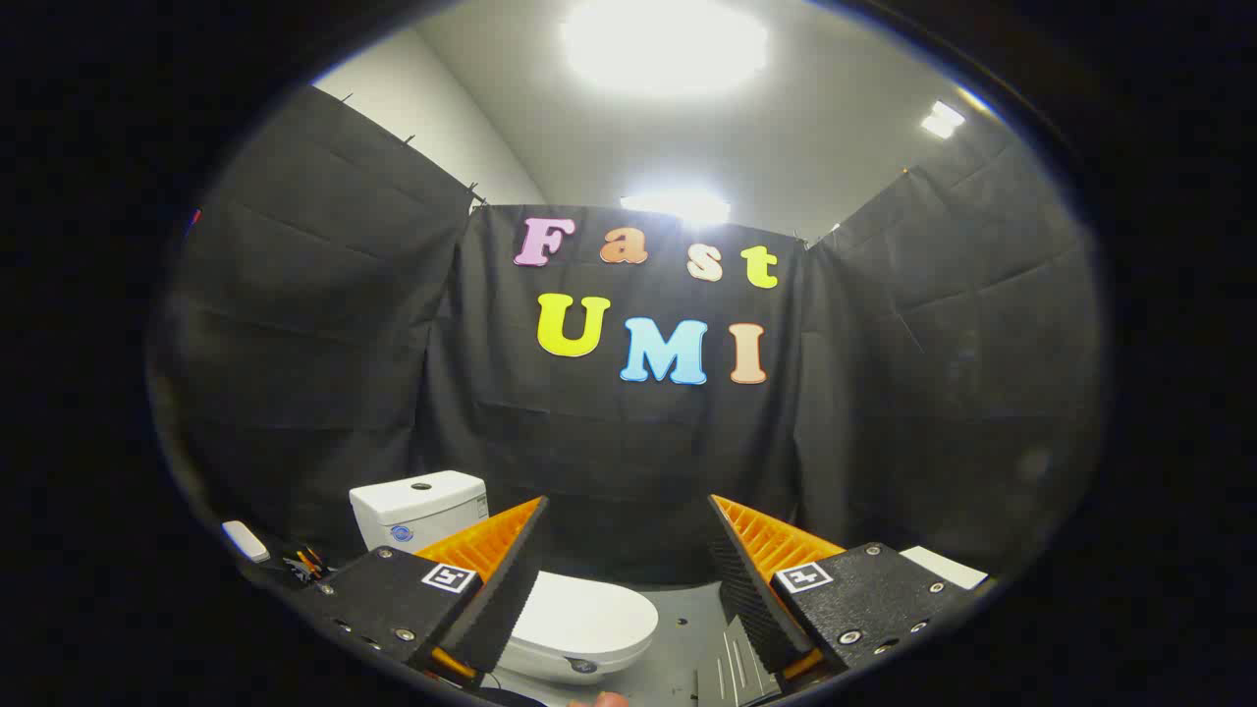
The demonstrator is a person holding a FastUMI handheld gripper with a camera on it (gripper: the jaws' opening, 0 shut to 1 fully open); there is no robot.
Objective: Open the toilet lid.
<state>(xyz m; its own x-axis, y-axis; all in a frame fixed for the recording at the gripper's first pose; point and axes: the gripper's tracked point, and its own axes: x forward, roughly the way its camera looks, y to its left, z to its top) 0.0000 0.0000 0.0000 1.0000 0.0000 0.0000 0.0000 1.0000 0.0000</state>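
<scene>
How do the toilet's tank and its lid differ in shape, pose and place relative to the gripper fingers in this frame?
The tank is boxy and stands upright, beyond the open gripper's left finger; the lid is rounded and lies flat, closed, lower and partly between the fingers. The tank has a small dark button on top; the lid's top is plain. Neither is touched by the fingers. Both are glossy white.
</scene>
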